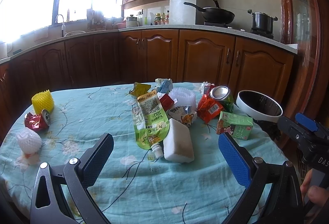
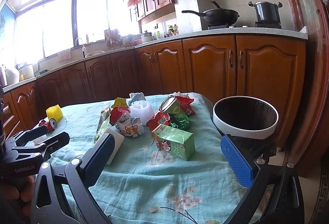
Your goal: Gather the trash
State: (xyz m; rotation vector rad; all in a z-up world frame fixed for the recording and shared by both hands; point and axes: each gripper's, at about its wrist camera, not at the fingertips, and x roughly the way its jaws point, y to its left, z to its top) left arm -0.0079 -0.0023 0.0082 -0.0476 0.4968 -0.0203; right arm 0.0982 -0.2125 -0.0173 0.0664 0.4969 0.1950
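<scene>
Your left gripper [image 1: 165, 153] & right gripper [image 2: 167, 155] both gape wide, holding nothing. Trash pile mid-table: green pouch [image 1: 149, 121] reads "100", green carton [image 2: 174, 140] near right, bin [image 2: 245, 119] far right.

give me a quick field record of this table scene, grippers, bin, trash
left gripper: jaws open, empty, above the tablecloth
right gripper: jaws open, empty
bin: white rim, dark liner, at the table's right edge
nearest trash: green carton, white sponge block, green spout pouch
left side: crushed red can, yellow foam net, white foam net
</scene>
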